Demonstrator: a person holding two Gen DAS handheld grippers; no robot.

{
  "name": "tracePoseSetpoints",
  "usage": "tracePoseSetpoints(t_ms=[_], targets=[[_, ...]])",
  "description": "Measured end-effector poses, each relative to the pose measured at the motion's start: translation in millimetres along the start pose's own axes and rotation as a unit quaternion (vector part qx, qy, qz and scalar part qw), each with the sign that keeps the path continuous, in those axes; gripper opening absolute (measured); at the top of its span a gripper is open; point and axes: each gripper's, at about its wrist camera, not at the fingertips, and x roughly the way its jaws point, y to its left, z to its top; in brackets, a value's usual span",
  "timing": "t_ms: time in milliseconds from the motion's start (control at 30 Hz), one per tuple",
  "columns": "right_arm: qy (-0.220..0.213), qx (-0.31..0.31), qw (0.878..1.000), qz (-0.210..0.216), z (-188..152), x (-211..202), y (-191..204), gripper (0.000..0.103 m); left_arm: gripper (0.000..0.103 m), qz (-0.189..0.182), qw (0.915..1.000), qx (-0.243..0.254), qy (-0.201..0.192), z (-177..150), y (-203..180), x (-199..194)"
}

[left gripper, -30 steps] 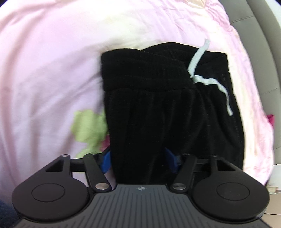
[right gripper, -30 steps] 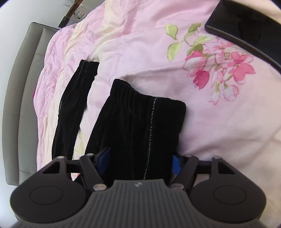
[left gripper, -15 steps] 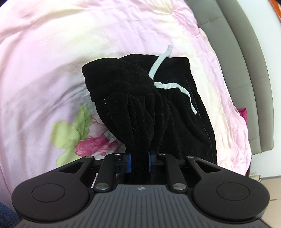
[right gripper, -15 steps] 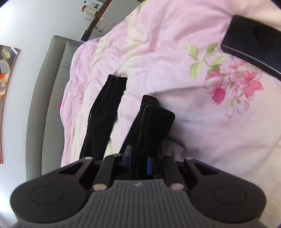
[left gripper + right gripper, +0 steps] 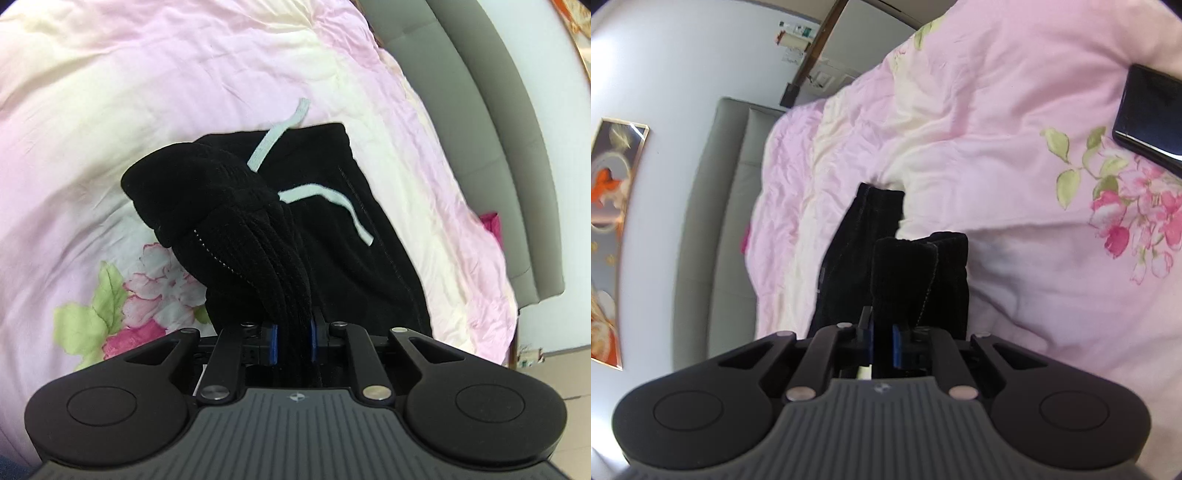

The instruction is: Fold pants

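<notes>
Pants [image 5: 332, 236] lie on the pink quilt [image 5: 147, 110], bunched waistband pinched by the left gripper [image 5: 293, 341], a leg cuff by the right gripper [image 5: 882, 341].

The left gripper [image 5: 293, 341] is matte black: a ribbed grey-black top plate with a small round emblem, two broad lobes each bearing a raised disc, angled link arms pinned by silver screws, and blue pads on the jaws. The right gripper [image 5: 882, 341] looks the same.
</notes>
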Motion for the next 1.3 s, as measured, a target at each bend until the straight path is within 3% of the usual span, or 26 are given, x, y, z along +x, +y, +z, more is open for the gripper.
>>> tracePoseSetpoints(t_ms=[100, 200, 267, 333, 400, 433, 500, 600, 733, 867, 967, 1067, 1100, 1200, 1267, 1300], targets=[[0.027, -0.007, 0.999, -0.045, -2, 12, -6, 0.004, 0.016, 0.022, 0.9997, -0.003, 0.009, -5, 13, 10], [0.060, -0.011, 0.993, -0.104, -7, 24, -19, 0.016, 0.018, 0.047, 0.9986, -0.014, 0.018, -7, 28, 16], [0.079, 0.004, 0.989, -0.122, -9, 30, -31, 0.017, 0.021, 0.055, 0.9979, -0.026, 0.022, -6, 37, 20], [0.091, 0.015, 0.986, -0.138, -14, 37, -41, 0.036, 0.033, 0.062, 0.9971, -0.033, 0.030, -3, 42, 27], [0.093, 0.018, 0.983, -0.156, -18, 43, -49, 0.038, 0.034, 0.068, 0.9965, -0.031, 0.038, -2, 46, 35], [0.091, 0.017, 0.984, -0.153, -20, 45, -52, 0.035, 0.032, 0.064, 0.9966, -0.033, 0.040, -1, 48, 38], [0.089, 0.011, 0.987, -0.136, -25, 46, -54, 0.020, 0.015, 0.062, 0.9967, -0.037, 0.036, -1, 48, 36], [0.088, 0.020, 0.990, -0.108, -26, 40, -49, 0.009, 0.014, 0.047, 0.9982, -0.014, 0.035, -4, 33, 19], [0.081, 0.050, 0.995, -0.037, -14, 25, -28, 0.007, 0.014, 0.006, 0.9986, -0.030, 0.043, 11, 6, 4], [0.063, 0.064, 0.996, 0.020, 12, 41, 18, 0.007, 0.014, -0.018, 0.9989, -0.018, 0.040, 49, -58, 18], [0.054, 0.080, 0.994, 0.042, 36, 78, 59, 0.007, 0.014, 0.000, 0.9990, -0.024, 0.036, 86, -110, 52], [0.053, 0.097, 0.993, 0.034, 64, 148, 105, 0.007, 0.015, 0.049, 0.9984, -0.018, 0.024, 119, -158, 107], [0.045, 0.105, 0.993, 0.034, 72, 171, 118, 0.009, 0.017, 0.067, 0.9973, -0.002, 0.030, 128, -169, 128], [0.024, 0.093, 0.994, 0.042, 90, 237, 155, 0.029, 0.029, 0.125, 0.9902, 0.004, 0.062, 142, -176, 173], [0.024, 0.101, 0.994, 0.020, 94, 263, 160, 0.035, 0.037, 0.112, 0.9915, -0.019, 0.063, 141, -165, 174], [0.025, 0.098, 0.995, 0.013, 94, 270, 160, 0.039, 0.054, 0.089, 0.9942, -0.023, 0.056, 144, -160, 169]])
